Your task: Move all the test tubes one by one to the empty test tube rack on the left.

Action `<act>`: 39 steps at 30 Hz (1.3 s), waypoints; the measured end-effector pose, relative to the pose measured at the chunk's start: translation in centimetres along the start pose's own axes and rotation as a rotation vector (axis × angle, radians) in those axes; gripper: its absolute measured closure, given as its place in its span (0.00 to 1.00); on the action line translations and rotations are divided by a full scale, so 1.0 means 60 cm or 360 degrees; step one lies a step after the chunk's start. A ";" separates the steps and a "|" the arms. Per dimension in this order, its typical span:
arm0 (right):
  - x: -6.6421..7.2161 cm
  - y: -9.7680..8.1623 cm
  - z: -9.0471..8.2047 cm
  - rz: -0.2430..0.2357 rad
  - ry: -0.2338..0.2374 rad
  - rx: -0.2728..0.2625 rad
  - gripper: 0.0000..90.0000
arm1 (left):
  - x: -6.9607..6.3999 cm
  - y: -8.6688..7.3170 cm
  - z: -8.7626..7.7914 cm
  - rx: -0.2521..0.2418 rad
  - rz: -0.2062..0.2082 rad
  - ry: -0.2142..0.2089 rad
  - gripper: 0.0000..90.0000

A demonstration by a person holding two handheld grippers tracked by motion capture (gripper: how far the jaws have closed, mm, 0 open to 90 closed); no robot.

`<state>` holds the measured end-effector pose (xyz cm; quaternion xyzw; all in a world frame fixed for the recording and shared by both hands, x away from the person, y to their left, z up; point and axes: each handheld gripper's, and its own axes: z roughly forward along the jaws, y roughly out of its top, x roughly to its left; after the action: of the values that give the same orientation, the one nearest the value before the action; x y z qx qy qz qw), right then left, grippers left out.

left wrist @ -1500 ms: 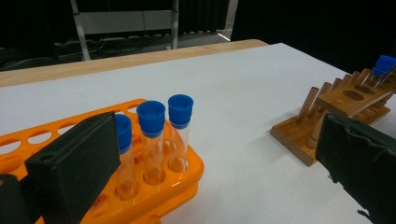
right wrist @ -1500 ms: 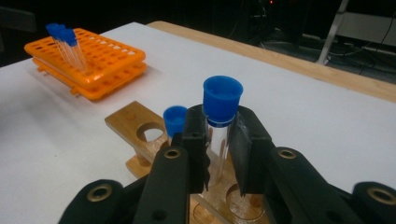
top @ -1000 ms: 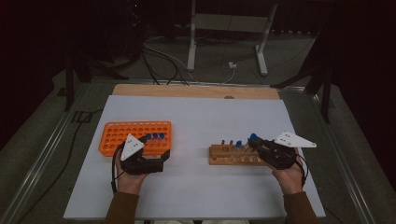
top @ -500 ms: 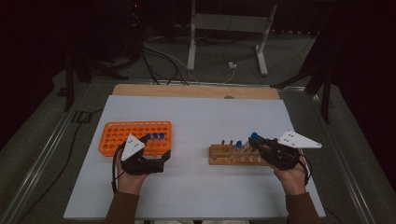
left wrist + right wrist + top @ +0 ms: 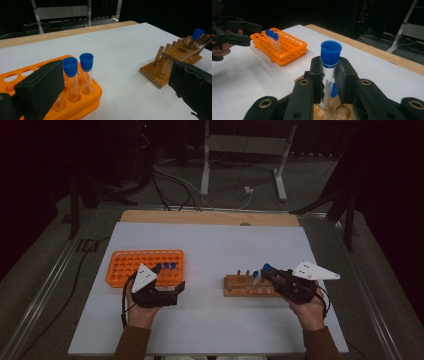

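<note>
My right gripper (image 5: 329,72) is shut on a clear tube with a blue cap (image 5: 331,53), held upright just above the holes of the wooden rack (image 5: 342,111). In the high view the right gripper (image 5: 270,272) hovers at the right end of this wooden rack (image 5: 240,287), where another blue-capped tube (image 5: 256,276) stands. My left gripper (image 5: 115,82) is open with nothing between its jaws. It rests beside the orange rack (image 5: 85,100), which holds a few blue-capped tubes (image 5: 86,72). In the high view the left gripper (image 5: 172,290) sits at the front right corner of the orange rack (image 5: 125,267).
The racks stand on a white table top (image 5: 215,245) with a wooden strip (image 5: 210,217) along its far edge. Open table lies between the two racks. Beyond the table are cables and a metal stand (image 5: 240,150) on a dark floor.
The right gripper has shifted slightly over the wooden rack with the tube still in it. The left gripper has kept still.
</note>
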<state>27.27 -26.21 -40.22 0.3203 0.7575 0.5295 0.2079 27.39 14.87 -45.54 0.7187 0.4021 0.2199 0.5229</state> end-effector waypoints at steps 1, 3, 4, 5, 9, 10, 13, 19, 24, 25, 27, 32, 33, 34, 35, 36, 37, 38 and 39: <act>0.002 0.001 0.001 0.0002 0.0004 -0.0002 0.86 | -0.001 0.000 0.001 0.0001 0.0006 -0.0006 0.01; 0.005 0.003 0.004 0.0000 0.0024 -0.0007 0.86 | -0.005 0.001 0.003 -0.0001 0.0010 -0.0013 0.01; 0.007 0.003 0.004 0.0002 0.0029 -0.0008 0.86 | -0.007 0.002 0.005 -0.0004 0.0015 -0.0021 0.01; 0.010 0.004 0.007 0.0002 0.0041 -0.0006 0.86 | -0.009 0.002 0.006 -0.0005 0.0019 -0.0026 0.01; 0.020 0.006 0.014 -0.0015 0.0068 -0.0003 0.86 | -0.018 0.005 0.010 -0.0008 0.0035 -0.0054 0.02; 0.022 0.006 0.015 -0.0016 0.0074 -0.0001 0.86 | -0.022 0.006 0.012 -0.0008 0.0045 -0.0068 0.02; 0.031 0.007 0.023 -0.0026 0.0097 0.0006 0.86 | -0.030 0.007 0.016 -0.0008 0.0057 -0.0096 0.03; 0.048 0.005 0.039 -0.0020 0.0150 0.0023 0.86 | -0.053 0.008 0.026 -0.0007 0.0083 -0.0153 0.05; 0.063 0.003 0.053 -0.0020 0.0185 0.0044 0.86 | -0.079 0.008 0.040 0.0011 0.0127 -0.0209 0.06; 0.066 0.003 0.056 -0.0016 0.0193 0.0046 0.86 | -0.084 0.008 0.042 0.0011 0.0132 -0.0223 0.07; 0.070 0.001 0.061 -0.0003 0.0215 0.0048 0.86 | -0.092 0.008 0.045 0.0012 0.0139 -0.0252 0.08; 0.083 -0.002 0.073 -0.0011 0.0251 0.0081 0.86 | -0.119 0.006 0.054 0.0009 0.0190 -0.0336 0.16; 0.085 -0.003 0.075 -0.0017 0.0256 0.0084 0.86 | -0.125 0.006 0.055 0.0006 0.0206 -0.0343 0.18; 0.089 -0.003 0.077 -0.0019 0.0262 0.0092 0.86 | -0.130 0.007 0.056 0.0010 0.0224 -0.0359 0.19; 0.091 -0.004 0.079 -0.0020 0.0270 0.0098 0.86 | -0.136 0.007 0.056 0.0007 0.0242 -0.0389 0.22; 0.095 -0.004 0.081 -0.0022 0.0282 0.0102 0.86 | -0.140 0.007 0.057 0.0003 0.0245 -0.0402 0.26; 0.096 -0.004 0.082 -0.0025 0.0287 0.0103 0.86 | -0.144 0.007 0.058 0.0005 0.0261 -0.0419 0.28; 0.098 -0.004 0.083 -0.0028 0.0294 0.0103 0.86 | -0.150 0.007 0.059 0.0014 0.0283 -0.0433 0.31; 0.101 -0.003 0.084 -0.0030 0.0303 0.0105 0.86 | -0.153 0.006 0.060 0.0015 0.0294 -0.0439 0.33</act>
<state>26.22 -18.60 -42.05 0.2681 0.7939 0.5303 0.1292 24.86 5.33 -45.51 0.7784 0.2598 0.1646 0.5473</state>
